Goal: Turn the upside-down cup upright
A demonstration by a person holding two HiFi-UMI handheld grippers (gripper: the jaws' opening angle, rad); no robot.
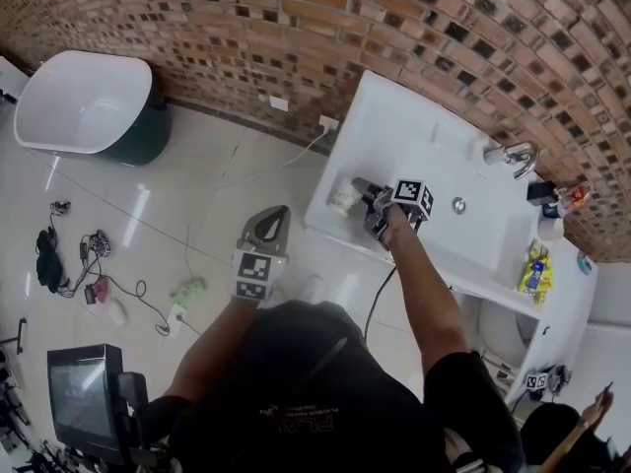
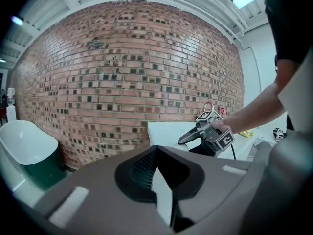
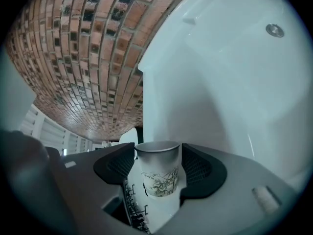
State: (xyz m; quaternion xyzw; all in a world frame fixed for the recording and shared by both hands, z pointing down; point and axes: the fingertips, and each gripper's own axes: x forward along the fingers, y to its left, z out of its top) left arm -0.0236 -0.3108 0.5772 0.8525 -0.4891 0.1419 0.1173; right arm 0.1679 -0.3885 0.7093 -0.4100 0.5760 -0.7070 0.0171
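A white paper cup (image 1: 344,200) printed with green bamboo stands on the left end of the white sink counter (image 1: 389,116). In the right gripper view the cup (image 3: 157,175) shows its wide rim at the top of the picture. My right gripper (image 1: 359,197) reaches over that counter end with the cup between its jaws (image 3: 157,158). The black pads (image 3: 196,169) stand just beside the cup's sides without pressing it. My left gripper (image 1: 280,215) hangs over the floor left of the counter, shut and empty (image 2: 159,180).
The counter has a basin with a drain (image 1: 458,205) and a chrome tap (image 1: 515,156). A yellow packet (image 1: 535,270) lies at its right end. A brick wall runs behind. A white bathtub (image 1: 84,101) stands far left, with cables (image 1: 69,254) on the tiled floor.
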